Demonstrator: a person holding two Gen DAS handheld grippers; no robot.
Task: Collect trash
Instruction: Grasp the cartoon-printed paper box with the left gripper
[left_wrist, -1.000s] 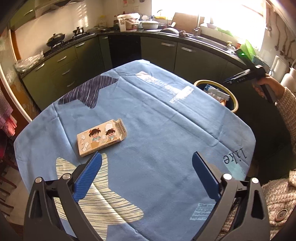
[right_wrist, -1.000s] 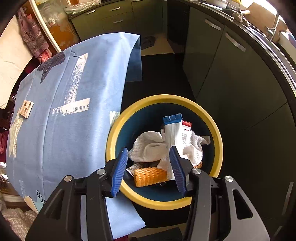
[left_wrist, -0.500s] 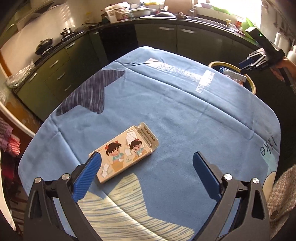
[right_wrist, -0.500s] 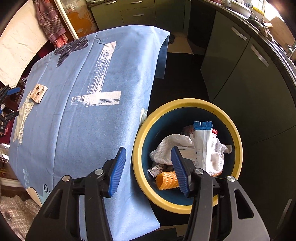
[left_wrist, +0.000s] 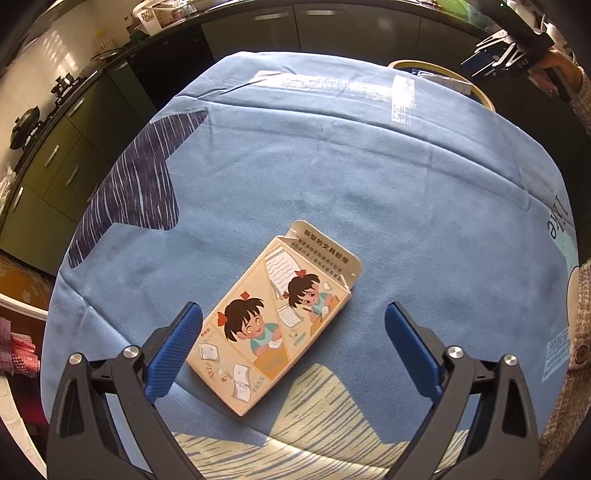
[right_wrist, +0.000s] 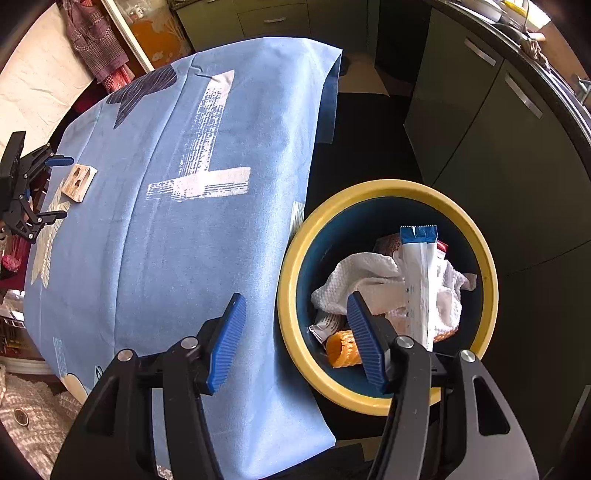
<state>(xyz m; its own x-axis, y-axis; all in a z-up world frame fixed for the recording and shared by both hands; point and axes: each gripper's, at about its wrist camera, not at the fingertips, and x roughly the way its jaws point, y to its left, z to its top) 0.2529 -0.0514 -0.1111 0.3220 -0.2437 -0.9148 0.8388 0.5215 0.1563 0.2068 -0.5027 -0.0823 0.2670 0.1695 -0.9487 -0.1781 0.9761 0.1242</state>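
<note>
Since a second ago the left gripper (left_wrist: 293, 332) has dropped toward the blue tablecloth (left_wrist: 369, 184), jaws spread astride the cartoon-printed carton (left_wrist: 277, 317) at lower centre, not touching it. Right gripper (right_wrist: 295, 332), empty, jaws opening, hangs by the yellow-rimmed bin (right_wrist: 291, 266) at lower right. Next: lower and pinch the carton.

Bright daylight, sharp focus, heavy fisheye bend.
You get hard sun across the blue tablecloth (left_wrist: 332, 177) with crisp gripper shadows, glare on the far wall (left_wrist: 66, 48), dark cabinets (right_wrist: 498, 147), and black curved corners.
</note>
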